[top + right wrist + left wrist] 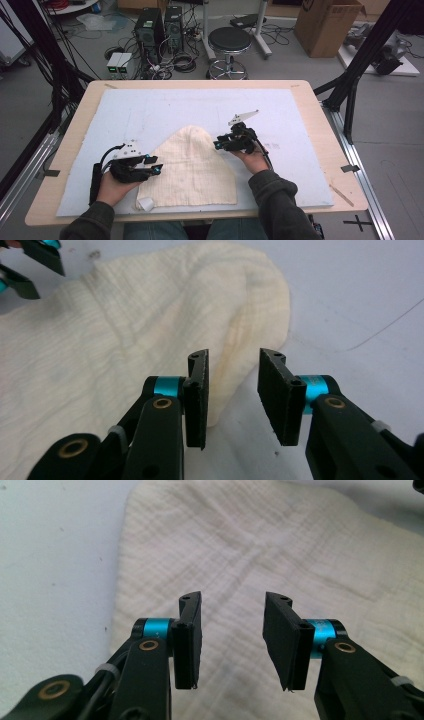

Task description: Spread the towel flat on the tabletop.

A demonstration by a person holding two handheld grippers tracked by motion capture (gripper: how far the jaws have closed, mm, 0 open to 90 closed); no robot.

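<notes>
Both our grippers sit at the near edge, jaws parted with nothing between them: left gripper (156, 167) over the cream knit beanie's (192, 167) left side, right gripper (218, 145) just beside its right slope. That beanie lies flat on the blue-white mat (300, 130), crown pointing away, white tag (145, 203) at its hem. Risk now: we pinch one layer only, and the hat drags or bunches.

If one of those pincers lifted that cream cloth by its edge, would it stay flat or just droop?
The cream cloth would probably droop: its crinkled weave shows soft creases and it lies folded on the blue mat. It looks thin, so likely light. The textured surface should give the left gripper and right gripper decent hold, though folded layers may slide apart.
</notes>
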